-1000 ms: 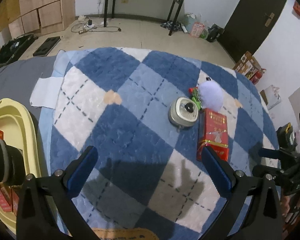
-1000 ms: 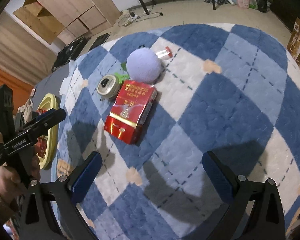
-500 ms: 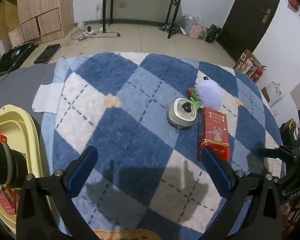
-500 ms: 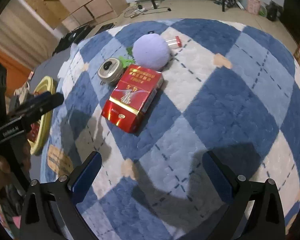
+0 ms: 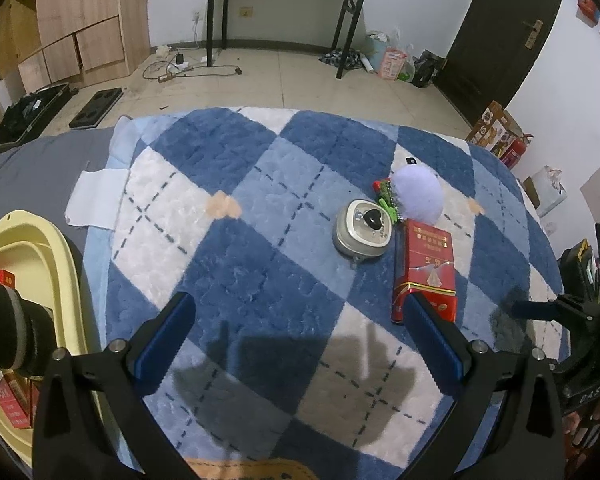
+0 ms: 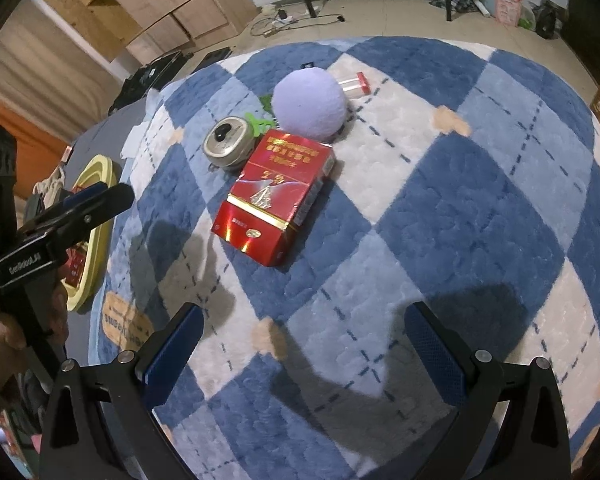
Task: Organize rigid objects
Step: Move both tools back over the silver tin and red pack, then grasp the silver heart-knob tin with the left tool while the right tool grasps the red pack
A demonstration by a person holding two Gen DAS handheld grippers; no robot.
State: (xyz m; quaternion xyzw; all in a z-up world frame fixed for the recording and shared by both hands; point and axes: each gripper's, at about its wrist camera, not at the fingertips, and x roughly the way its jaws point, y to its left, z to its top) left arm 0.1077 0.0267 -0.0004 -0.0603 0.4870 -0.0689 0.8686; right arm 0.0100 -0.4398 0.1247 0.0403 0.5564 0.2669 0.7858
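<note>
1. Red carton (image 6: 274,196) lies flat on the blue-and-white checked blanket (image 5: 260,280), in a tight cluster with the other loose things; my guess is they were heaped there for sorting.
2. Far left, the yellow tray (image 5: 60,248) sits off the blanket's edge and already holds small red boxes (image 5: 4,278), so it is probably the collecting place.
3. Left tongs (image 5: 298,320) hover released, empty, over bare blanket; the carton's near end sits just beside the right finger in this view.
4. Round metal tin (image 5: 362,230) touches the carton's left side, with a green clip (image 5: 388,204) behind it.
5. Lilac fuzzy ball (image 6: 310,104) rests against the carton's far end, a small clear vial (image 6: 354,84) beyond.
6. Right tongs (image 6: 300,336) hang released and empty, the carton ahead and slightly left, well apart.
</note>
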